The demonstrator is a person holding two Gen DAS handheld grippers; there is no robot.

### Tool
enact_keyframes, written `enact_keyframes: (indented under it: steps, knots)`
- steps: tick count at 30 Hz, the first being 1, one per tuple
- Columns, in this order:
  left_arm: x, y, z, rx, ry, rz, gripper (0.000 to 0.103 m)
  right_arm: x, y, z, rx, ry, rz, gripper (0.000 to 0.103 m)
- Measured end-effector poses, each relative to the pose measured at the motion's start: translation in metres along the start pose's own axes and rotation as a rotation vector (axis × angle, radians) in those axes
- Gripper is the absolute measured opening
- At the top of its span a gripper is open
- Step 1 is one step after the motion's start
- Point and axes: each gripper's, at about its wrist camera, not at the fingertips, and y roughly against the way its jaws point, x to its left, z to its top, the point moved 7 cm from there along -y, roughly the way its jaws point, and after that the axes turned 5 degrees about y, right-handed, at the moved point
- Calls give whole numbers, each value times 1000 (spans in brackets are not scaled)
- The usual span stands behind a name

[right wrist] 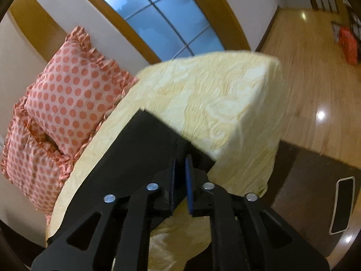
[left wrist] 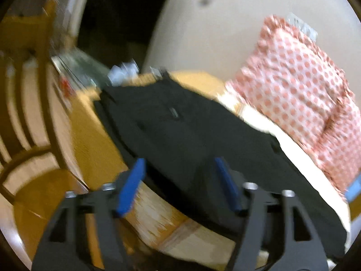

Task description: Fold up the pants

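The black pants (left wrist: 180, 117) lie stretched across the bed (left wrist: 158, 214) in the blurred left wrist view. My left gripper (left wrist: 179, 160) is open over their near edge, its blue pads (left wrist: 133, 185) wide apart and pressing nothing. In the right wrist view the pants (right wrist: 140, 153) form a flat black strip on the yellow bedspread (right wrist: 225, 94). My right gripper (right wrist: 181, 158) stands at their near corner with its blue pads (right wrist: 188, 176) a narrow gap apart. The cloth's edge lies beside the left pad, and neither pad visibly squeezes it.
Two dotted pink pillows (right wrist: 72, 94) lean against the wall at the bed's head, also seen as pillows (left wrist: 293, 85). An arched window (right wrist: 162, 18) is behind. Wooden floor (right wrist: 315, 90), a dark mat (right wrist: 304, 180) and a red bag (right wrist: 349, 45) lie right. Wooden furniture (left wrist: 22, 113) stands left.
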Motion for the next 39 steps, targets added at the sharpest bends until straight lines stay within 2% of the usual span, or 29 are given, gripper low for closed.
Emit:
enact_keyframes:
  steps: [1, 2, 3, 5, 8, 10, 14, 18, 21, 23, 25, 28, 30, 31, 33, 35, 39]
  knots:
    - [-1, 7, 5, -40, -12, 12, 72, -3, 4, 5, -32, 2, -18, 41]
    - [-3, 13, 9, -72, -24, 17, 75, -6, 7, 10, -65, 6, -29, 57]
    - [-9, 18, 12, -103, -40, 11, 77, -8, 8, 13, -85, 11, -38, 59]
    - [-20, 21, 10, -115, -68, -19, 83, -10, 4, 18, -100, 24, -38, 59]
    - [-51, 11, -4, -58, -134, -91, 83, -17, -10, 16, -78, 19, -53, 58]
    - [-67, 5, -15, -17, -173, -128, 83, -16, -18, 5, -40, 4, -15, 56]
    - [-89, -5, -36, 29, -255, -181, 85, 2, -12, -17, -61, 114, -19, 53]
    - [-105, -11, -50, 49, -321, -189, 86, 24, -1, -36, -110, 241, -34, 51]
    - [-108, -17, -56, 77, -320, -203, 87, 37, 3, -39, -133, 280, 10, 50]
    - [-108, -21, -60, 103, -311, -213, 88, 40, 0, -39, -125, 290, 8, 50]
    - [-108, -24, -64, 124, -302, -218, 89, 40, -2, -35, -127, 262, 14, 46]
    - [-104, -29, -69, 147, -288, -225, 90, 29, -7, -27, -119, 155, 31, 35]
    - [-104, -29, -71, 143, -294, -231, 92, 22, -12, -24, -107, 102, 31, 14]
    - [-104, -29, -72, 143, -299, -235, 94, 20, -15, -23, -99, 85, 36, 11]
    - [-105, -30, -75, 145, -313, -244, 96, 22, -14, -23, -98, 75, 45, 5]
    - [-106, -30, -77, 141, -325, -251, 98, 33, -9, -21, -115, 102, 47, 5]
    - [-107, -30, -78, 136, -331, -267, 101, 98, 13, -14, -162, 211, 154, 5]
